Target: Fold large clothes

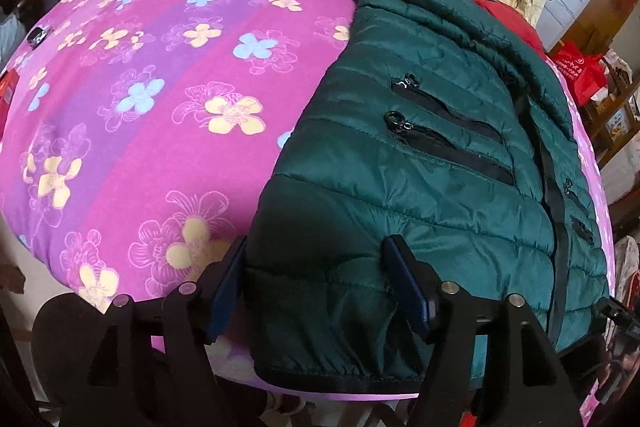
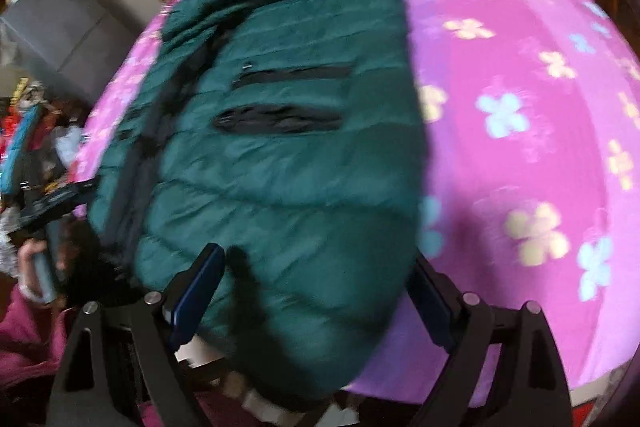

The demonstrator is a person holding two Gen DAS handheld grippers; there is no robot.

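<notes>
Left tongs spread, hem of the dark green puffer jacket between the pads, not pinched. Jacket lies folded on the pink floral bedsheet, two zip pockets up. Right tongs spread wide astride the hem.

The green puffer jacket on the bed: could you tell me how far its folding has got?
Done: the green puffer jacket lies folded lengthwise on the pink floral bedsheet, zip pockets up. In hand: nothing is gripped; the left gripper and right gripper straddle its near hem with jaws open. Left: probably folding it crosswise into a compact bundle.
</notes>
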